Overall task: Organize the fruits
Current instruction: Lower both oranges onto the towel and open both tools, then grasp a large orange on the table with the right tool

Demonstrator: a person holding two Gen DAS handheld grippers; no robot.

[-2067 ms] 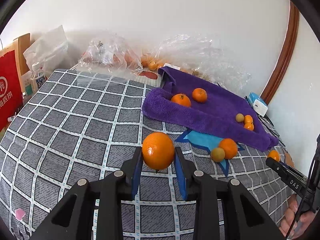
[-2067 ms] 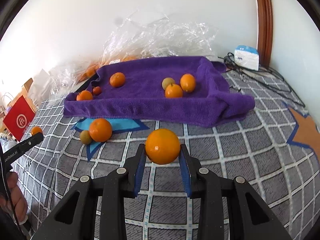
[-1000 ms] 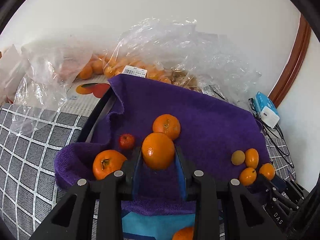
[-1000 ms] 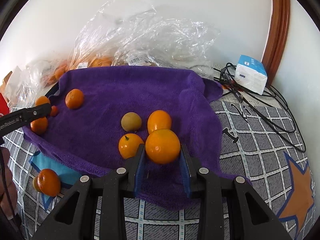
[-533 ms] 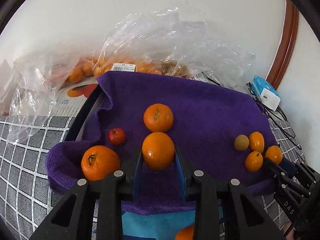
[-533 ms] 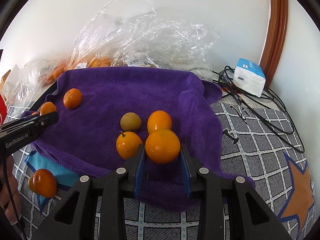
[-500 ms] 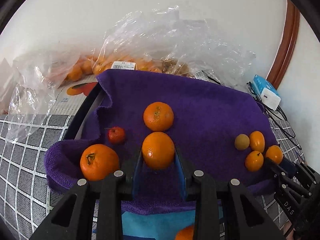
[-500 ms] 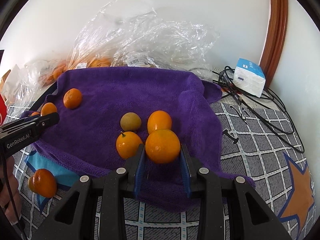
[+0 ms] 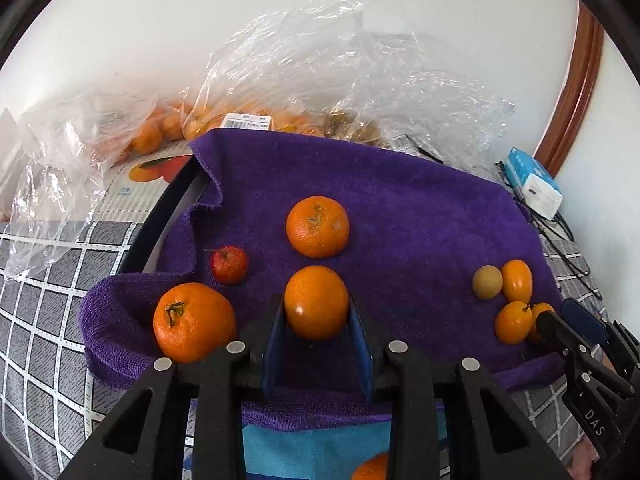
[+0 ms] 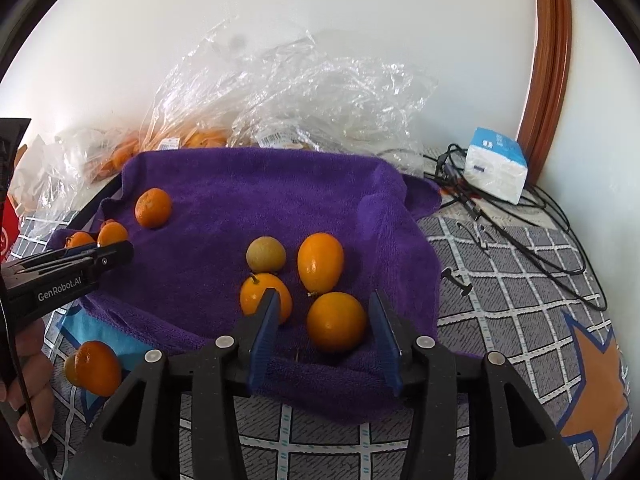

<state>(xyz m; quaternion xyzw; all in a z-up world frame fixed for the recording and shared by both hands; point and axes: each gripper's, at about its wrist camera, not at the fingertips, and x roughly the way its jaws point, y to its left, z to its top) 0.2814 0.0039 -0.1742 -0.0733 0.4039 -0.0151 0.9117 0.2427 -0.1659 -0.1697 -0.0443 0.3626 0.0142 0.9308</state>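
Observation:
A purple towel (image 9: pixel 400 208) (image 10: pixel 240 200) lines a tray and holds several fruits. My left gripper (image 9: pixel 317 320) is shut on an orange (image 9: pixel 316 300) just above the towel's near left part. Around it lie another orange (image 9: pixel 317 226), a stemmed orange (image 9: pixel 194 322) and a small red fruit (image 9: pixel 229 265). My right gripper (image 10: pixel 325 326) is opening; an orange (image 10: pixel 336 321) rests on the towel between its blue pads (image 10: pixel 262 332), clear of both. Next to it lie two small oranges (image 10: pixel 320 262) (image 10: pixel 256 294) and a tan round fruit (image 10: pixel 265 255).
Clear plastic bags (image 9: pixel 340 80) with more oranges lie behind the towel against the wall. A white-blue box (image 10: pixel 496 170) and black cables (image 10: pixel 520 224) sit at right. An orange (image 10: pixel 97 367) lies on the checked cloth (image 10: pixel 500 280) before the towel. A hand (image 10: pixel 28 380) holds the left gripper.
My right gripper's jaws have spread and its orange has dropped onto the towel. The left gripper still grips its orange and has barely shifted.

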